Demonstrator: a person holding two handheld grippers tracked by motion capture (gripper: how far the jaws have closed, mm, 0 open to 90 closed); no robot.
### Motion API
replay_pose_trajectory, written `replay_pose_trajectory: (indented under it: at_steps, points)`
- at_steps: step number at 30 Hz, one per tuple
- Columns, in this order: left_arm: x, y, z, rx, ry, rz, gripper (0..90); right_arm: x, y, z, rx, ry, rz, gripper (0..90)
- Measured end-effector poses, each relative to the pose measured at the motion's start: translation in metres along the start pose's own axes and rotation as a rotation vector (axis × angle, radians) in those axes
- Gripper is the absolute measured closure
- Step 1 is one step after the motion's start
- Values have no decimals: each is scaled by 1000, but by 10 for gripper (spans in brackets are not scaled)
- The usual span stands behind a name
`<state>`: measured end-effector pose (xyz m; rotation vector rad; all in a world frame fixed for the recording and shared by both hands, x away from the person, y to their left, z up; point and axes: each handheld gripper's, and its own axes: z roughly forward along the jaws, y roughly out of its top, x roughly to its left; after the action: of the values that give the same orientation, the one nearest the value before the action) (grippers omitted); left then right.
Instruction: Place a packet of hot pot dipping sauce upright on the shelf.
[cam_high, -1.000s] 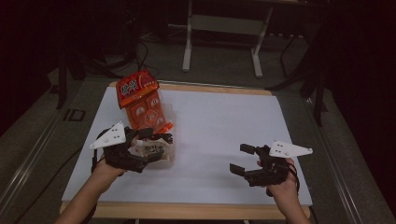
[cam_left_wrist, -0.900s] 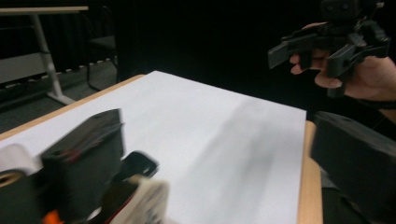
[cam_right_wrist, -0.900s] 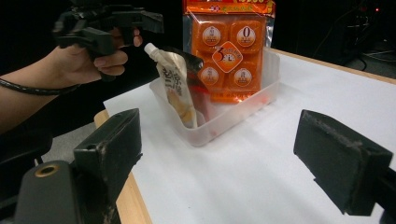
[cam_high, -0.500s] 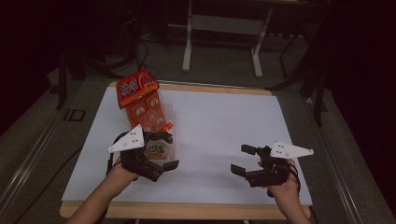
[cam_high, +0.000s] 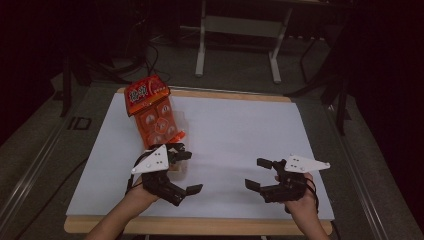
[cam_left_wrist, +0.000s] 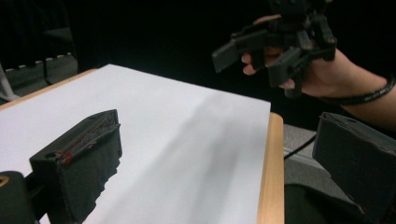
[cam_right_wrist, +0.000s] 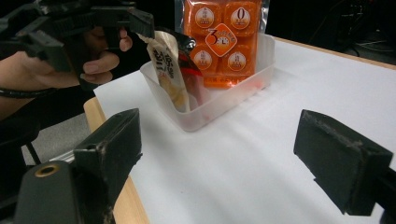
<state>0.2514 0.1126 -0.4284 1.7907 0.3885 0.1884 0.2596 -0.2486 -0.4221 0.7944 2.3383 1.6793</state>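
Note:
A tall orange snack bag (cam_high: 152, 112) (cam_right_wrist: 224, 42) stands in a clear plastic bin (cam_right_wrist: 210, 100) at the table's left. A small cream-and-red packet (cam_right_wrist: 170, 70) leans in the bin's near end. My left gripper (cam_high: 187, 171) (cam_left_wrist: 217, 163) hovers just right of the bin, open. Its jaws have just been opening and nothing is between them. My right gripper (cam_high: 257, 174) (cam_right_wrist: 233, 168) is held open near the front right, pointing toward the bin, with nothing in it. In the left gripper view, the right gripper (cam_left_wrist: 257, 58) is farther off, past the table edge.
A white sheet (cam_high: 240, 130) covers the table, with a wooden edge (cam_high: 200, 226) along the front. Dark floor with cables surrounds it. A metal stand's legs (cam_high: 202, 55) are behind the table.
My left gripper has slid right and slightly toward the front, away from the bin. The packet stays in the bin. The right gripper has kept still.

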Motion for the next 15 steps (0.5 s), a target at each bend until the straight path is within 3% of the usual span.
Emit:
replay_pose_trajectory:
  at_steps: [7,15]
  points:
    - [-4,-16,11,39,-26,-13,19,-5,-8,-1,-9,1,4,148]
    - [-8,-32,15,36,-51,-42,19,-7,-20,2,11,-11,1,146]
